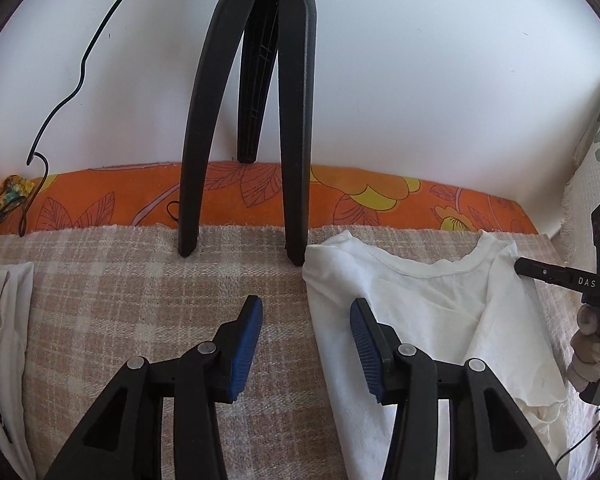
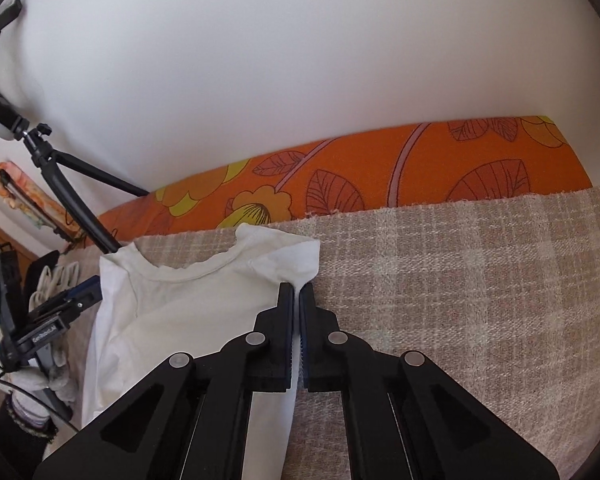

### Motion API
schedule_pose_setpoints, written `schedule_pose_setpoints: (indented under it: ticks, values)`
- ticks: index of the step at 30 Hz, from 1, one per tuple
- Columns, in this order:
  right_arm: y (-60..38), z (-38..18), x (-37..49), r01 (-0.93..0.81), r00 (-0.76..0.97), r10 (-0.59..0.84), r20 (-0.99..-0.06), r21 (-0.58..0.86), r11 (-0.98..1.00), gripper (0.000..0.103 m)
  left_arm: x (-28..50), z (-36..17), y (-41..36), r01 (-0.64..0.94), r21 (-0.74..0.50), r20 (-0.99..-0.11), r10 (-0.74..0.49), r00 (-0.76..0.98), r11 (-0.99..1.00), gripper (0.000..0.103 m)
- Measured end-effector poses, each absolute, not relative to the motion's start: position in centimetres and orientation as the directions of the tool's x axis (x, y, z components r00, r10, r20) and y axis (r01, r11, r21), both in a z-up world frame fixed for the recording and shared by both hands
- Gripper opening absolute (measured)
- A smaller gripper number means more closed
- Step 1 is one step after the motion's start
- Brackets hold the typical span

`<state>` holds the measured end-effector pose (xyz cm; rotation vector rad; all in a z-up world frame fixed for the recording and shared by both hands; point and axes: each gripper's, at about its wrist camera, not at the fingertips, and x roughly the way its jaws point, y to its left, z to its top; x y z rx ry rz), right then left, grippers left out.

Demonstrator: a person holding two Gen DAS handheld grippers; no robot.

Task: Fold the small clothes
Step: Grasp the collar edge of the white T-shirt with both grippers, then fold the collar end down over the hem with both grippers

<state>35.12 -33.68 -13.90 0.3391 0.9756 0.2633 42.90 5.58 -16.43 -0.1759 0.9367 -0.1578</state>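
A small white T-shirt [image 1: 424, 312] lies on the beige plaid cloth [image 1: 140, 300], neck toward the wall, with both side edges folded inward. My left gripper [image 1: 306, 320] is open and empty, hovering over the shirt's left edge. In the right wrist view my right gripper [image 2: 297, 292] is shut on the right edge of the white T-shirt [image 2: 188, 304], near the shoulder. The right gripper also shows at the far right of the left wrist view [image 1: 560, 276]. The left gripper shows at the left of the right wrist view [image 2: 80, 300].
A black tripod [image 1: 252, 112] stands on the cloth just behind my left gripper. An orange floral sheet [image 1: 380, 196] runs along the white wall. Another white garment [image 1: 4, 344] lies at the left edge. A black cable [image 1: 80, 64] hangs on the wall.
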Motion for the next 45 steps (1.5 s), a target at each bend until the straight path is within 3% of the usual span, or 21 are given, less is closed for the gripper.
schedule_pose_setpoints:
  ticks: [4,6,9,16,18,22,25,27,29,30,45]
  values:
    - [-35.3,-13.9,35.3,-0.044,0.539,0.403,-0.74,0.453,0.89,0.021,43.7,-16.6,4.8,0.07,-0.227,-0.788,-0.225,0.573,0.971,0.044]
    - [-35.8,-13.9,35.5,-0.037,0.541,0.416,-0.731,0.474,0.88,0.021,43.9,-16.7,4.5,0.07,-0.229,-0.787,-0.227,0.574,0.971,0.034]
    - [-35.3,-14.0,35.8,-0.041,0.539,0.409,-0.736,0.463,0.885,0.022,43.7,-16.5,5.0,0.053,-0.281,-0.776,-0.259,0.575,0.958,0.033]
    - [-34.8,-13.8,35.9,-0.06,0.532,0.395,-0.749,0.432,0.9,0.022,41.5,-14.9,6.8,0.052,-0.401,-0.72,-0.35,0.599,0.915,0.045]
    - [-34.7,-13.8,35.9,-0.061,0.533,0.394,-0.749,0.43,0.901,0.022,42.0,-14.9,6.6,0.05,-0.38,-0.728,-0.332,0.6,0.924,0.052]
    - [-34.6,-13.9,36.0,-0.061,0.533,0.397,-0.747,0.434,0.899,0.022,43.5,-16.5,6.2,0.014,-0.299,-0.794,-0.257,0.551,0.954,0.041]
    - [-34.5,-13.9,36.2,-0.063,0.531,0.4,-0.747,0.437,0.898,0.022,43.8,-16.6,6.4,-0.011,-0.301,-0.783,-0.241,0.573,0.954,0.032]
    - [-34.4,-13.9,36.4,-0.069,0.534,0.4,-0.745,0.434,0.899,0.022,44.0,-16.7,6.2,0.001,-0.298,-0.786,-0.246,0.568,0.955,0.004]
    - [-34.2,-13.9,36.4,-0.084,0.537,0.399,-0.743,0.424,0.902,0.017,44.0,-16.8,5.8,0.007,-0.287,-0.782,-0.239,0.576,0.958,0.002]
    - [-33.9,-13.9,36.4,-0.092,0.534,0.392,-0.749,0.41,0.908,0.003,43.9,-16.7,5.7,0.012,-0.282,-0.78,-0.237,0.579,0.959,0.001]
    - [-32.5,-6.6,30.9,-0.148,0.62,0.378,-0.688,0.37,0.917,0.002,37.4,-9.5,5.5,0.1,-0.294,-0.687,-0.283,0.669,0.951,0.0]
